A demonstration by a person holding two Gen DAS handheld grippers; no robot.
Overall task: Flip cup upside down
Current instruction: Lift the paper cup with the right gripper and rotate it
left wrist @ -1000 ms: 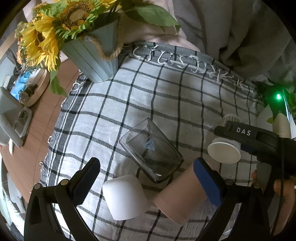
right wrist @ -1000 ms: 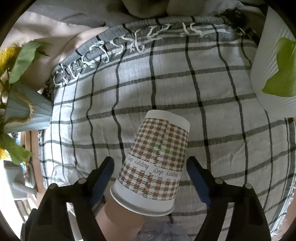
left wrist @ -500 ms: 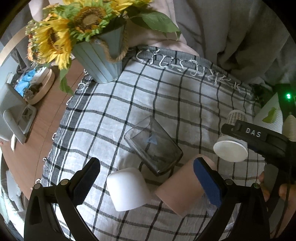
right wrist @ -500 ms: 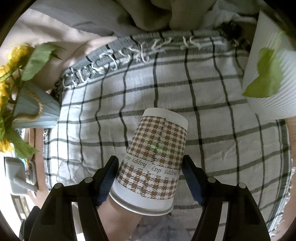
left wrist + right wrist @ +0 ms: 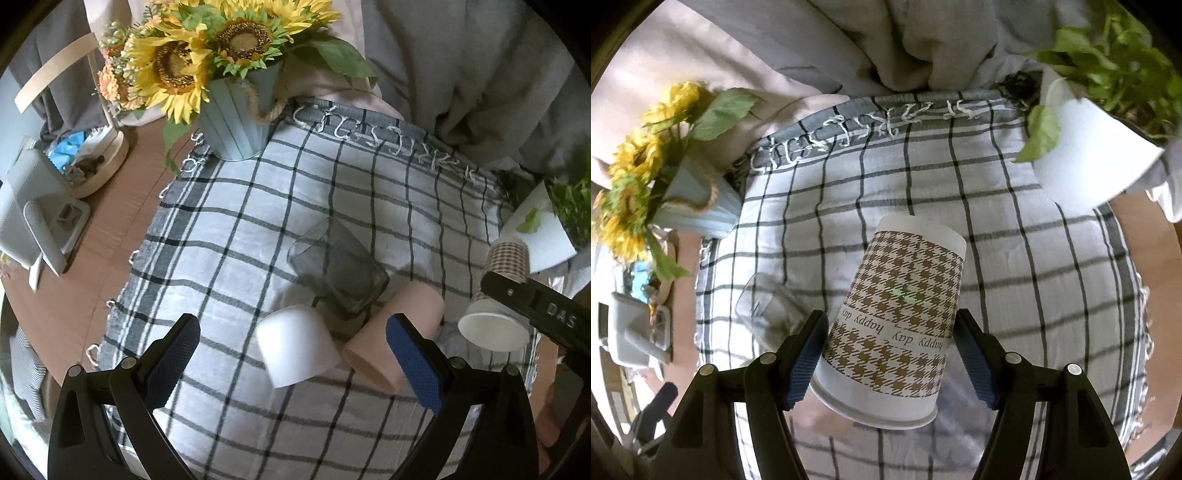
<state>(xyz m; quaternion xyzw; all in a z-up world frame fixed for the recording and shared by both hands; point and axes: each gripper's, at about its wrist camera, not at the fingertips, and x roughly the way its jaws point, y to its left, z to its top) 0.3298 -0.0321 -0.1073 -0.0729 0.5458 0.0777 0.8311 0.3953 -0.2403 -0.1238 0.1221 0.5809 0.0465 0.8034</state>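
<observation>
My right gripper (image 5: 892, 354) is shut on a brown houndstooth paper cup (image 5: 897, 317) and holds it in the air above the checked cloth (image 5: 1015, 258), tilted with its base away from me and its open mouth toward me. It also shows in the left wrist view (image 5: 498, 295) at the right. My left gripper (image 5: 291, 363) is open and empty, above a white cup (image 5: 295, 345) and a pink cup (image 5: 391, 332). A clear glass (image 5: 338, 267) lies just beyond them.
A blue pot of sunflowers (image 5: 236, 122) stands at the cloth's back left corner. A white planter with green leaves (image 5: 1097, 151) stands at the back right. A wooden table (image 5: 85, 266) with a grey device (image 5: 29, 221) lies left of the cloth.
My right gripper has closed onto the paper cup and lifted it higher. My left gripper has drawn back and up, so the cups look smaller.
</observation>
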